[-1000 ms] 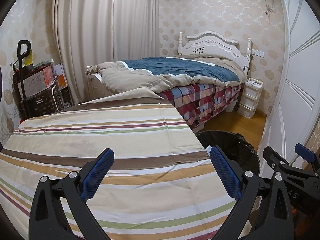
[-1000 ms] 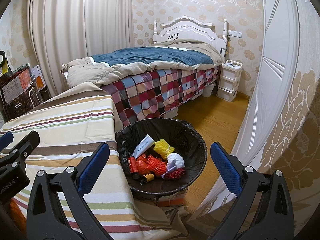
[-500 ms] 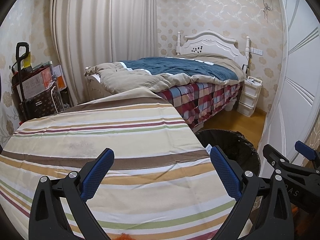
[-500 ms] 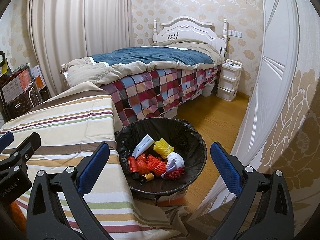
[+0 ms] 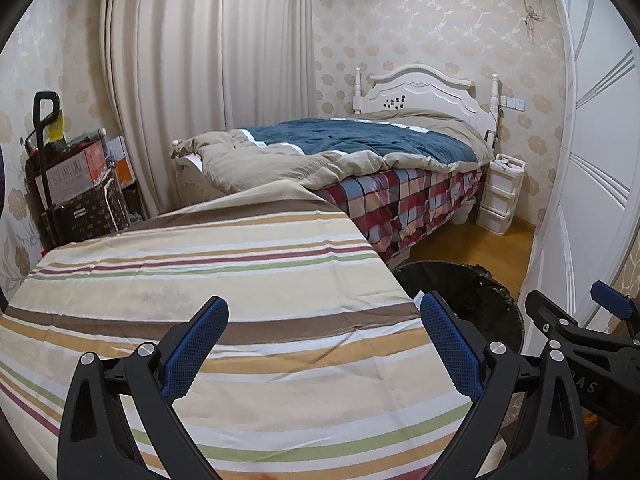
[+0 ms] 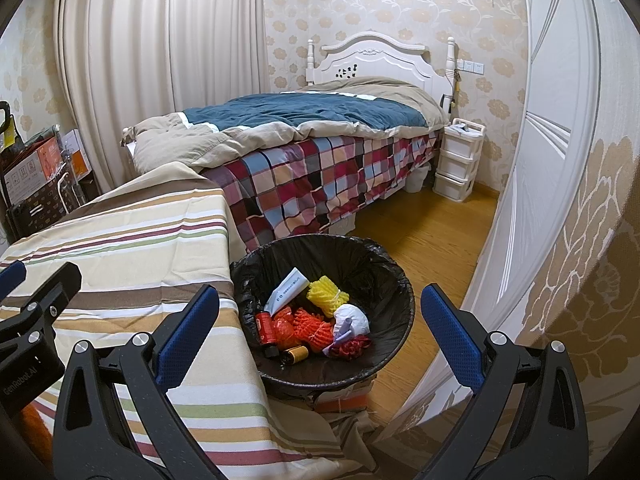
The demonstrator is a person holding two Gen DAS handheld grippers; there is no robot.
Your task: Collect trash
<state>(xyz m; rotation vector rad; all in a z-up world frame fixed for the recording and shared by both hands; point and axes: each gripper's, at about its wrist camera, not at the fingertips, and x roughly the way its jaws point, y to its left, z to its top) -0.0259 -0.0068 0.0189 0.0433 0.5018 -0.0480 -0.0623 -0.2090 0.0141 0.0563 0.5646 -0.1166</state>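
Note:
A black-lined trash bin (image 6: 384, 272) stands on the floor right of the striped table (image 6: 140, 256); it also shows in the left wrist view (image 5: 480, 292). It holds a white tube (image 6: 286, 290), yellow foam net (image 6: 326, 294), orange nets (image 6: 308, 326), a red can (image 6: 265, 326) and a white wad (image 6: 354, 318). My right gripper (image 6: 320, 322) is open and empty above the bin's near rim. My left gripper (image 5: 324, 338) is open and empty over the striped cloth (image 5: 200, 288). A bit of orange (image 6: 34, 420) shows at the table's near edge.
A bed (image 6: 320, 152) with a plaid cover stands behind the table. White drawers (image 6: 458, 164) sit by the headboard. A white wardrobe door (image 6: 540, 180) runs along the right. Boxes and a cart (image 5: 76, 184) stand at the left wall by the curtain.
The left wrist view has tilted slightly, with the room shifting a little. Both grippers stay open and almost still.

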